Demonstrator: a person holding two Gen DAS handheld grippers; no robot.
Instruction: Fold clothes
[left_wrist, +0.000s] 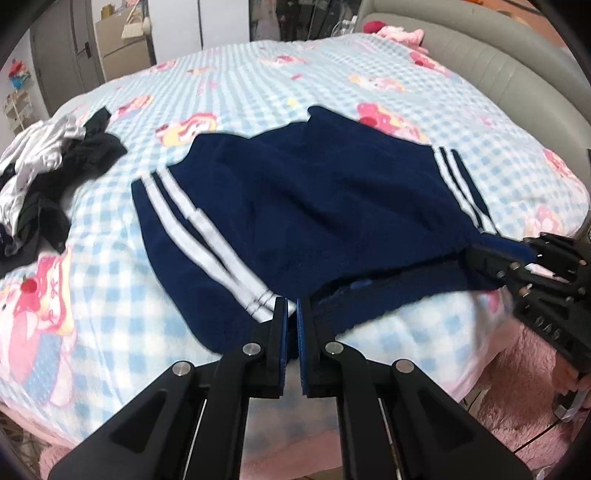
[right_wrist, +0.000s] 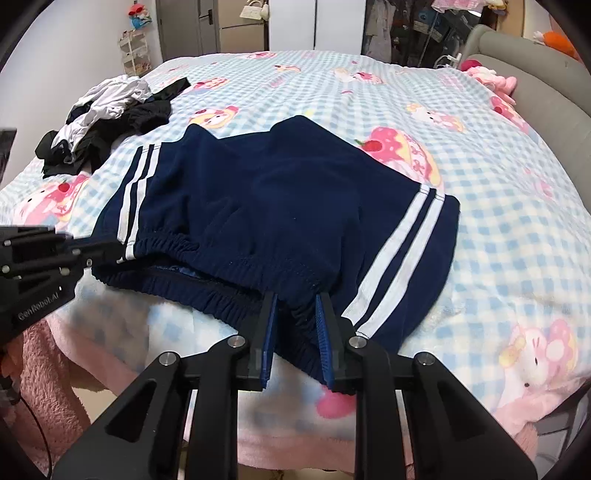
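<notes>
Pinching the near waistband of the navy shorts at its two ends, both grippers sit right at the front edge of the bed, so the garment lies wholly ahead of them and away from the person. The left gripper has its pads pressed almost together on the waistband corner beside the white side stripes, with only a thin fold of cloth between them. The right gripper holds its pads a little apart around a thick bunch of gathered elastic at the opposite end; they appear to press on it, though the fabric hides the contact itself. The waistband runs crosswise between the two grippers, and the legs stretch away towards the middle of the bed, so the long axis for a fold looks to be left to right, each hand nearest its own corner. Beyond the hems the checked blanket lies bare, giving plenty of room to carry the waistband forward. A pile of dark and pale clothes sits well off to the left, apart from the shorts; the grey headboard bounds the far right.
</notes>
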